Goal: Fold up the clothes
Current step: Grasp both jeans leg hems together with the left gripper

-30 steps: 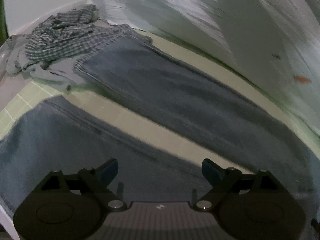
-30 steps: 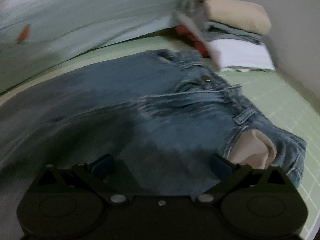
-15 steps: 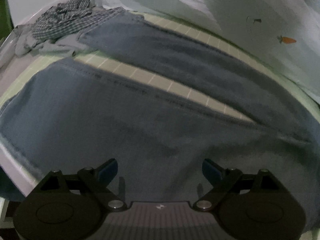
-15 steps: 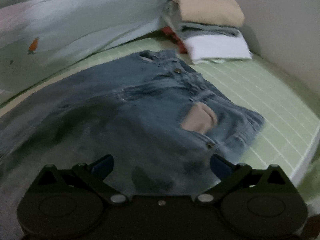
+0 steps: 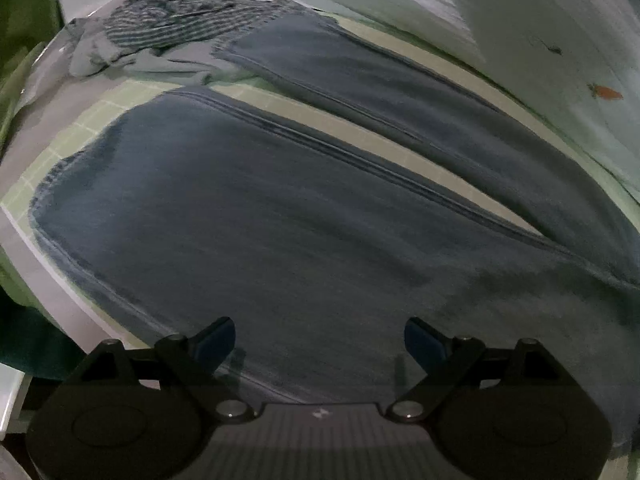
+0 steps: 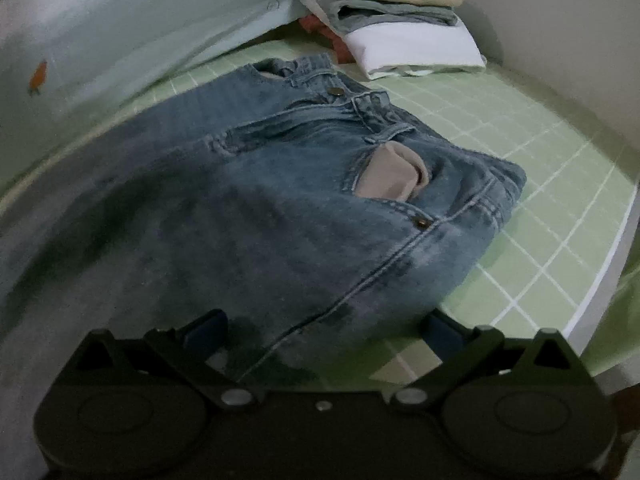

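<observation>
so quick update: both cams pulled back a bit vs a sec ago, so the whole pair of jeans shows now. they're spread flat on the green grid mat, legs apart w/ a strip of mat between them, waistband end over by the folded stack. no fold in them yet afaict. left claw is wide open w/ nothing in it, hovering over the near leg. right claw is also wide open and empty, over the hip/side seam area. crumpled plaid shirt sits past the hems. imo the pullback means they were just sizing up the layout; laying one leg over the other looks like the obvious move.
</observation>
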### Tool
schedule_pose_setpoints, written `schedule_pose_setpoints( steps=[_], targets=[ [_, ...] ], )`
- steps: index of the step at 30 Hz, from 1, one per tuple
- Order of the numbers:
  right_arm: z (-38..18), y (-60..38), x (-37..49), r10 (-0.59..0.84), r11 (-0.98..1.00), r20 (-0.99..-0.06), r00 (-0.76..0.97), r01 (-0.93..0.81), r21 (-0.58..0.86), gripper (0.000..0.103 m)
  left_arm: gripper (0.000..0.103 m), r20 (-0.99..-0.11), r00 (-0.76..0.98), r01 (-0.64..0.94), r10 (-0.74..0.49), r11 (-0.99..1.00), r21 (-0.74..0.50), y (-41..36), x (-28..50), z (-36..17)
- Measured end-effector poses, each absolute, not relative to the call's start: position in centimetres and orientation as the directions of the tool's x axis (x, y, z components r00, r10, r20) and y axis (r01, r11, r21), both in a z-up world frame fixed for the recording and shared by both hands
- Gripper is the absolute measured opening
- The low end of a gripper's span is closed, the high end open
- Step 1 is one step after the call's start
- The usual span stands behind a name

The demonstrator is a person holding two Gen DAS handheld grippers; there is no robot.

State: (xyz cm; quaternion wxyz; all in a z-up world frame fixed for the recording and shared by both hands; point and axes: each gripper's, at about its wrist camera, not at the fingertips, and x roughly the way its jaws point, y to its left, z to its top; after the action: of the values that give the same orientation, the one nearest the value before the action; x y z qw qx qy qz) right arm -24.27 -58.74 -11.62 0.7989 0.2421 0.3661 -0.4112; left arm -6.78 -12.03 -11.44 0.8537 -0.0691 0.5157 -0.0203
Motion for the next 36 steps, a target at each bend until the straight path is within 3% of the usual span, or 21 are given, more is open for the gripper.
schedule_pose_setpoints(
  steps=[20,31,33,36],
  targets=[
    [-13.0,-54.5,-21.8,-0.718,0.289,-0.655,0.233,0.957,0.024,0.103,0.092,-0.888,0.460,-0.297,0.018,0.945,-0.135,4.7,-1.0,-11.9],
    [-12.7,-54.2,-20.9,-0.697,0.239,-0.692,0.189,0.971,0.024,0.103,0.090,-0.887,0.461,-0.366,0.003,0.912,-0.187,8.6,-1.2,-12.6],
    [-12.7,-54.3,-20.8,-0.690,0.239,-0.699,0.187,0.971,0.024,0.103,0.086,-0.883,0.470,-0.368,0.008,0.911,-0.188,8.6,-1.2,-12.5],
    [-12.6,-54.5,-20.7,-0.682,0.239,-0.708,0.185,0.971,0.024,0.103,0.070,-0.879,0.477,-0.365,0.017,0.914,-0.180,8.4,-1.0,-12.3]
  ],
)
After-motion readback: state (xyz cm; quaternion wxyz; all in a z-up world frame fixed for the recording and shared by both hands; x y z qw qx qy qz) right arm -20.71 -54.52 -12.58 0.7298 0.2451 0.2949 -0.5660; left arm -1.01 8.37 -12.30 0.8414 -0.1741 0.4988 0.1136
